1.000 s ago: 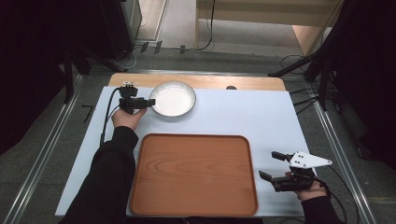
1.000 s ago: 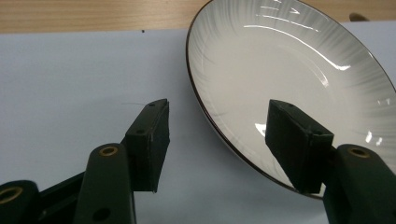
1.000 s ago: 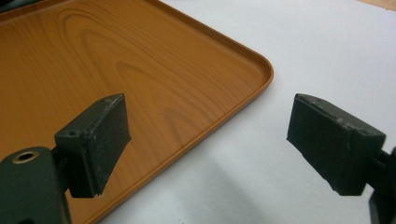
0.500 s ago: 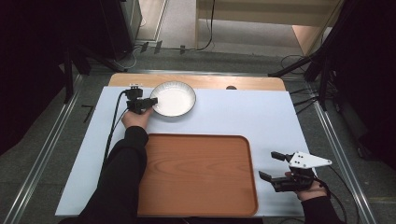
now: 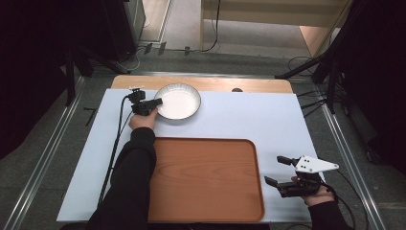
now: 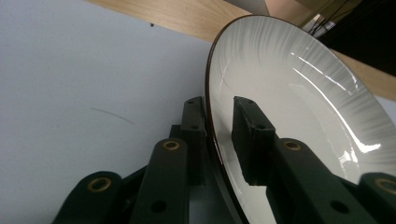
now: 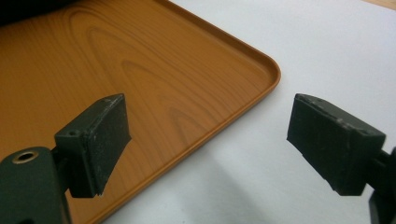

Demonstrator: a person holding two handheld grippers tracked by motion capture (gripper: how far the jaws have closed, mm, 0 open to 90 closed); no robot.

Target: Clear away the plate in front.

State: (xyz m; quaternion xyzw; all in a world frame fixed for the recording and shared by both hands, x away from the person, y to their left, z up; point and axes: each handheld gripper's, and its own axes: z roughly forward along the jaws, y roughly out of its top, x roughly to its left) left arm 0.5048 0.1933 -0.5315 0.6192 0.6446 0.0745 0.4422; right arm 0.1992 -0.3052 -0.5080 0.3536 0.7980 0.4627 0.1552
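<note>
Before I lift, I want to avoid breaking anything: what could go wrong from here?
1. The left tool pinches only the thin rim of the white bowl, one jaw inside and one outside; the glossy surface could slip out or the bowl could tilt when raised.
2. The bowl sits near the table's far wooden edge; a push could send it off.
3. The wooden tray has a raised lip the bowl could catch on.

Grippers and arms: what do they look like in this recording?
Both arms wear black long sleeves. The left gripper is black with a black cable trailing toward the table's near edge. The right gripper is black, topped by a grey three-cornered plate. Brass-coloured rivets mark the flat-padded jaws.
</note>
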